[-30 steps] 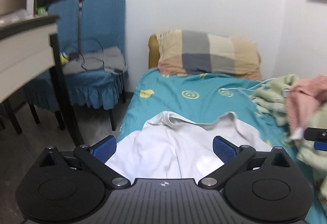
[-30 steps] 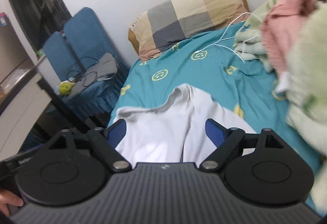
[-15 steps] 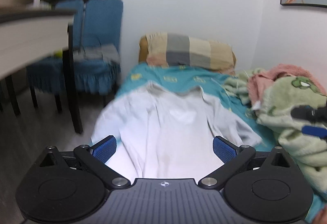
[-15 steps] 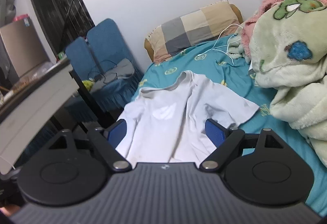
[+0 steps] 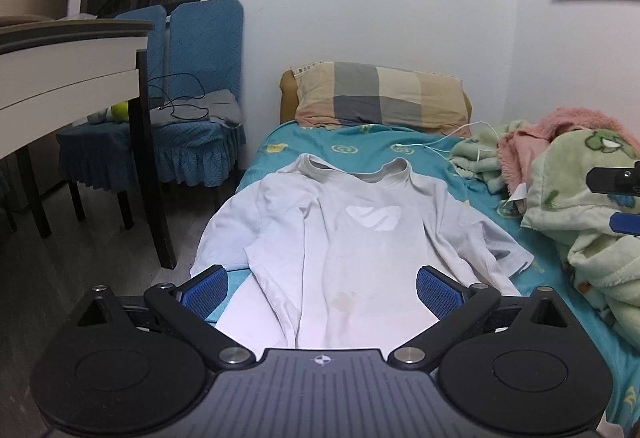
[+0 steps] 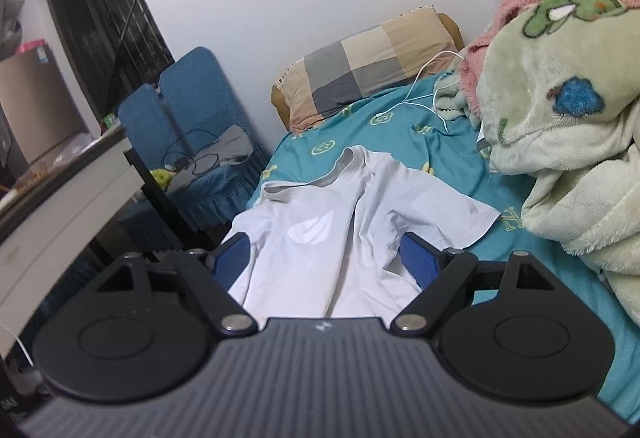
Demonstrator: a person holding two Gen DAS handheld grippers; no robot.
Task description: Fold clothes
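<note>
A soft white cotton T-shirt [image 5: 360,238] with a grey neck band lies face up on the teal bed sheet [image 5: 352,148], its neck toward the checked pillow [image 5: 380,96]. The shirt's left sleeve hangs off the bed edge, and that side is bunched in long wrinkles.

The left gripper [image 5: 322,284] has its blue ridged fingers spread wide, holding nothing. The right gripper [image 6: 326,256] is also spread wide and holds nothing.

The thin cloth could slip off the bed if the hanging sleeve gets pulled. A pinch might grab the sheet too. The fluffy green blanket [image 6: 560,142] beside the shirt could get in the way.
</note>
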